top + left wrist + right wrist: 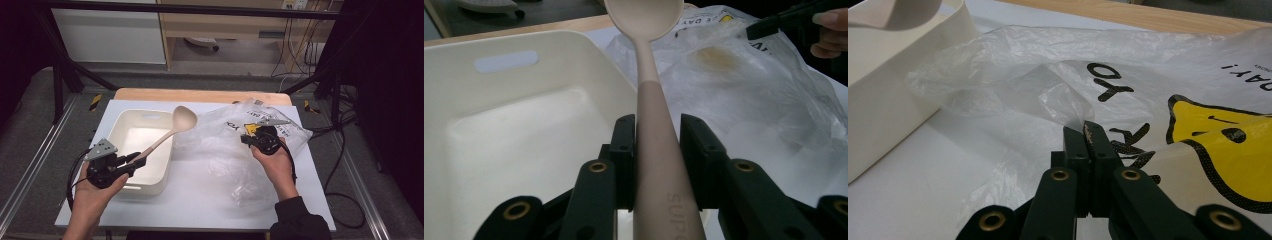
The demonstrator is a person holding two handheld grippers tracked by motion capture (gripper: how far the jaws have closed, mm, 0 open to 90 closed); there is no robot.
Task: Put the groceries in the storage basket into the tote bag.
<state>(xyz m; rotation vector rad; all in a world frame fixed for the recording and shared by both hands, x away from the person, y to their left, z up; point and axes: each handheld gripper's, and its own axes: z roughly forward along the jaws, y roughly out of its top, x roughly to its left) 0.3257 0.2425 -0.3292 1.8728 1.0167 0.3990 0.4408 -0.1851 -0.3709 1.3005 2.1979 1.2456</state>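
As held, beige long-handled spoon (651, 125), rounded bowl, embossed lettering

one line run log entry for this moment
left claw: shut on spoon over tub | right claw: shut on plastic bag

The left claw (141, 160) is pointing forward and to the right from the left hand (97, 187), its jaws standing slightly apart and pinching a handle between them. The right claw (246, 138) is pointing left from the right hand (274, 162), its jaws pressing together on thin film, the dark sleeve (299, 220) trailing behind.
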